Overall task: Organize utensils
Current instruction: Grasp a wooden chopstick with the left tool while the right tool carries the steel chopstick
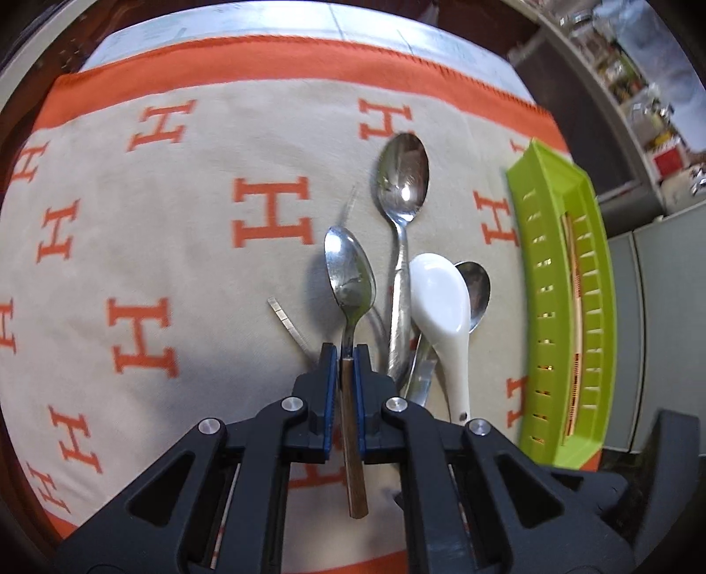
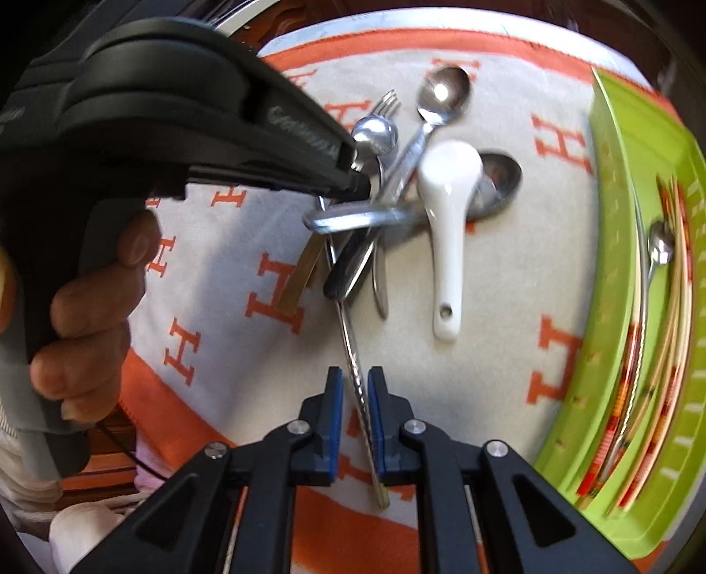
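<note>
Cloth (image 1: 176,212) covers the table. Left view: my left gripper (image 1: 348,353) pinches a spoon (image 1: 351,273) by its thin handle; it may swivel.

Right view: right gripper (image 2: 355,379) straddles a twisted handle (image 2: 359,388), pads apparently clear; lifting could drag the pile (image 2: 375,198). Tray (image 2: 617,220) sits beside.

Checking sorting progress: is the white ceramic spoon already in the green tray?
No, the white ceramic spoon lies on the cloth, apart from the green tray.

a beige woven cloth (image 1: 185,247) with an orange border and a pattern of orange h letters covers the pale table top (image 1: 273,26), whose bare edge shows beyond the cloth's far hem. past the table's right side stands a grey shelf unit (image 1: 617,101) crowded with blurred jars and small boxes.
</note>
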{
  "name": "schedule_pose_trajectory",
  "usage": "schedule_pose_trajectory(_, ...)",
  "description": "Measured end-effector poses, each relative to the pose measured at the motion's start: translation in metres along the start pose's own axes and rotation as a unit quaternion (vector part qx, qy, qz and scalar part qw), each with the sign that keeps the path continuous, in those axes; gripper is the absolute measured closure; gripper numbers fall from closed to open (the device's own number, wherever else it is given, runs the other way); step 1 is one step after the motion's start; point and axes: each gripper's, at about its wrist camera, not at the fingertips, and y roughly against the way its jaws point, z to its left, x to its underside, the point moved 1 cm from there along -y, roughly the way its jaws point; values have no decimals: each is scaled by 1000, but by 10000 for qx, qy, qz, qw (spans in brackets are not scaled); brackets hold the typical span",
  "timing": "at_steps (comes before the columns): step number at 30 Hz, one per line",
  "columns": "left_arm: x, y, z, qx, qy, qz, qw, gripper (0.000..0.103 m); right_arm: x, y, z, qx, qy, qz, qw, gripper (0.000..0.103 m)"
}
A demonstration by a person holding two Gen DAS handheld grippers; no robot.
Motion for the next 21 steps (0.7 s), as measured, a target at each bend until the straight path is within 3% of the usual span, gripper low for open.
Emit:
schedule_pose_trajectory(5,1,23,49,100,293,-130,9994,98,-14,-9,24,252,386,-86,9989,74)
schedule_pose_trajectory(10,17,38,82,306,587,-229,9975,98,-16,-25,35,576,581,43,9966,73)
schedule_pose_trajectory(17,29,45,91,353,763,-398,9957,98,-19,-43,64,1071,1148,-81,9876,73)
schedule_pose_trajectory(18,31,47,91,359,776,-425,9954,98,-16,-45,69,1180,1213,-125,9855,78)
schedule_pose_trajectory(19,33,50,91,361,796,-447,9952,98,-16,-47,72,1213,1219,-153,9850,92)
schedule_pose_trajectory(21,38,60,94,371,816,-522,9946,98,-17,-49,74,1066,1083,-127,9883,97)
